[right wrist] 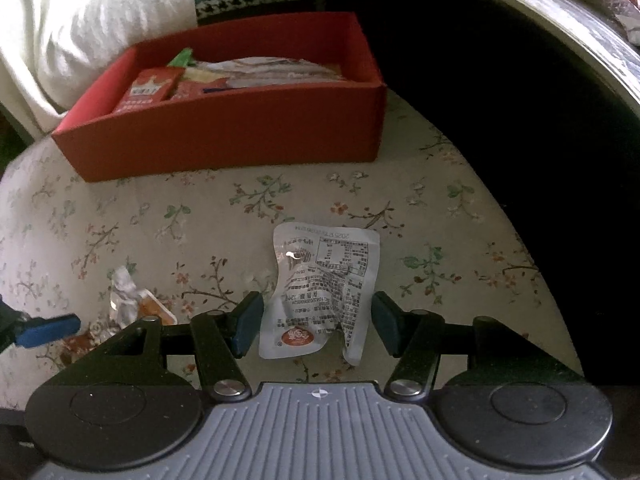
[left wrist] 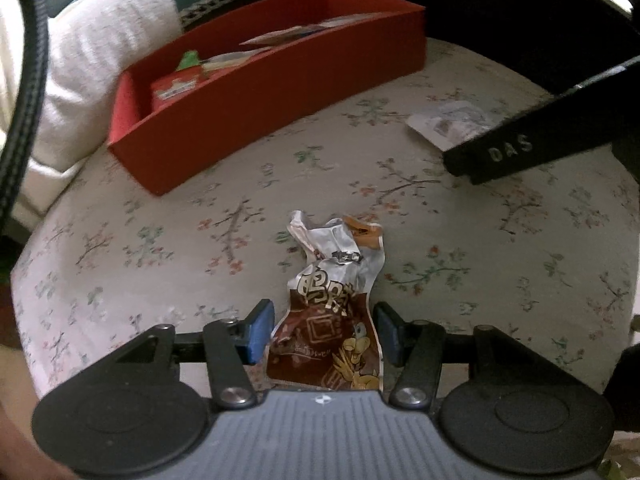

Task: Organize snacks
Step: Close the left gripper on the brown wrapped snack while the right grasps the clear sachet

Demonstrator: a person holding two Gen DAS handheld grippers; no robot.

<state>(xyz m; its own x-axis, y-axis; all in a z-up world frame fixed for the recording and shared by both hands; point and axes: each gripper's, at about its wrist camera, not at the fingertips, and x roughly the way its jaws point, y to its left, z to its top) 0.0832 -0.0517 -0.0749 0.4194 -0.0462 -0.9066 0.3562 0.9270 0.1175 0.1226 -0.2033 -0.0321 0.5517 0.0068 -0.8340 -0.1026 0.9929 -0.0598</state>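
The left hand-held gripper (left wrist: 325, 334) clamps a crumpled brown snack packet (left wrist: 332, 312) on the flowered bed (left wrist: 460, 240). The right hand-held gripper (right wrist: 318, 325) clamps a silver packet (right wrist: 320, 288). A red box (right wrist: 224, 128) of snacks sits behind.

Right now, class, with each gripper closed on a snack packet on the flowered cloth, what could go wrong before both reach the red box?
1. The crumpled brown-and-silver packet is pinched low by the left gripper; its top may flop or slip.
2. The flat silver packet could buckle in the right gripper.
3. The red cardboard box already looks crowded.
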